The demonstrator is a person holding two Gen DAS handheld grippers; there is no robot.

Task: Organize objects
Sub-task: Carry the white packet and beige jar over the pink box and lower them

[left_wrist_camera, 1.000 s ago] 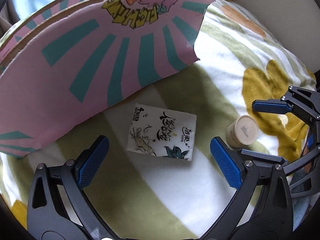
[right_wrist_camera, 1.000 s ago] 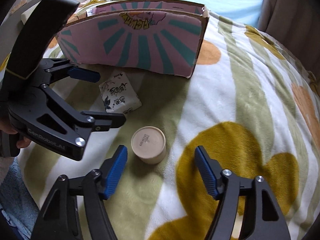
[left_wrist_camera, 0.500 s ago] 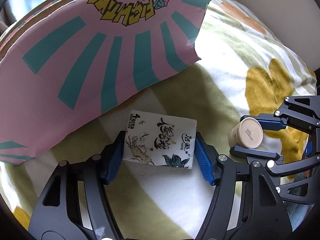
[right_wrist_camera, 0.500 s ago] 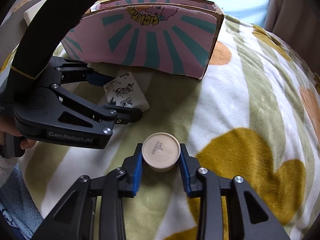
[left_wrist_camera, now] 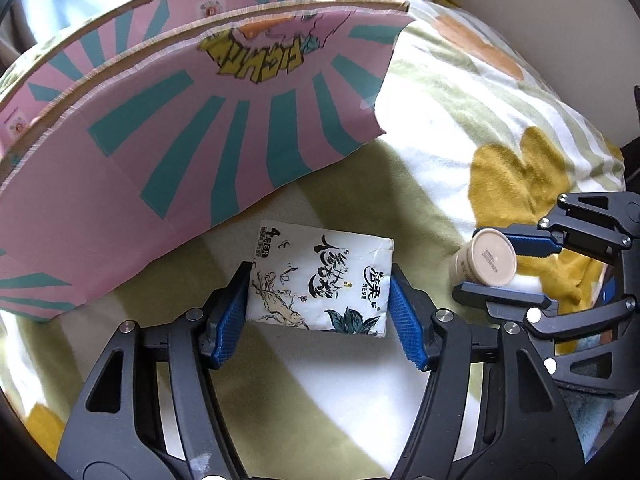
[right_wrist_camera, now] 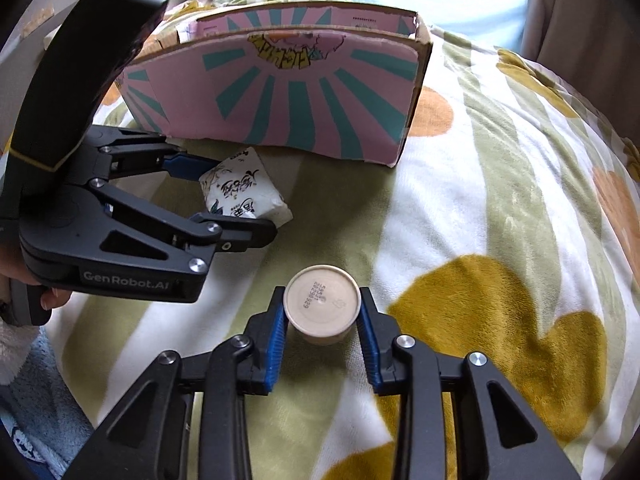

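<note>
Blanket (right_wrist_camera: 500, 200), tongs (right_wrist_camera: 322, 320) gripping cup (right_wrist_camera: 322, 300).

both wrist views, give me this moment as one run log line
left claw shut on tissue pack | right claw shut on beige cup | both over blanket | pink box behind, open top

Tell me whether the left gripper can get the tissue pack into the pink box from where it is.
Probably yes. The left gripper is shut on the tissue pack, and the pink box stands open-topped just beyond it; only its near wall needs clearing.
</note>
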